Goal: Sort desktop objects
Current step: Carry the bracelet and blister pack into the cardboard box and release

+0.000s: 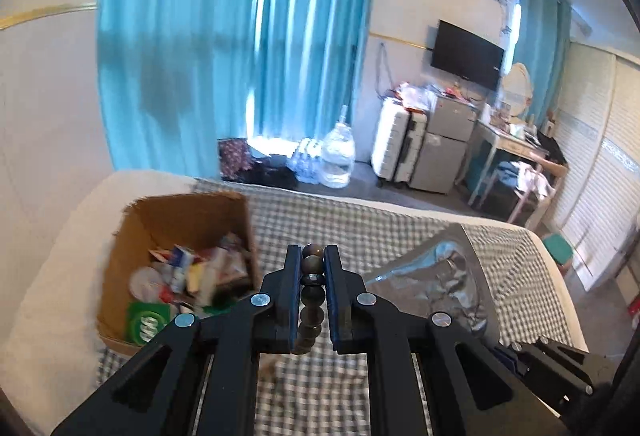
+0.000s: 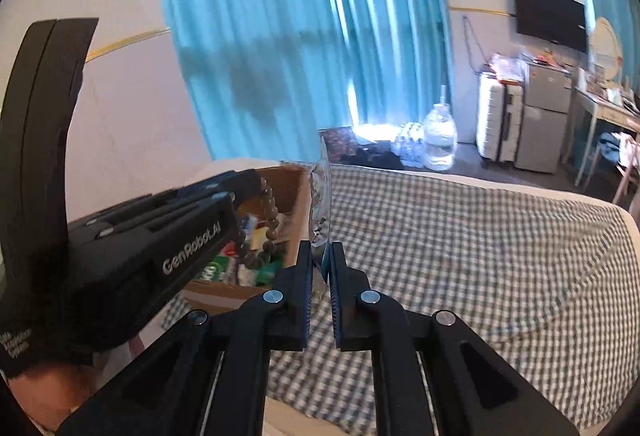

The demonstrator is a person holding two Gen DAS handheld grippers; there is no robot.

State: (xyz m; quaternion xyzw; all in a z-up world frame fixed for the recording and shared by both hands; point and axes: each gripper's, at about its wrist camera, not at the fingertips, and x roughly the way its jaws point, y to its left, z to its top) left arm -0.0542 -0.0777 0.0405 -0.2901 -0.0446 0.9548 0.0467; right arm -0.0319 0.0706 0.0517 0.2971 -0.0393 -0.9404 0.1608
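My left gripper is shut on a string of dark brown beads, which hangs down between its pads above the checked cloth. From the right wrist view the same left gripper and its beads are held over the cardboard box. My right gripper is shut on a thin clear plastic bag, seen edge-on and standing up from the pads. In the left wrist view that bag spreads wide and shiny to the right of the beads. The box sits at the left, full of several small packets.
The checked cloth covers a white mattress that the box rests on. Beyond the far edge are blue curtains, water bottles on the floor, a white suitcase, a small grey fridge and a cluttered desk.
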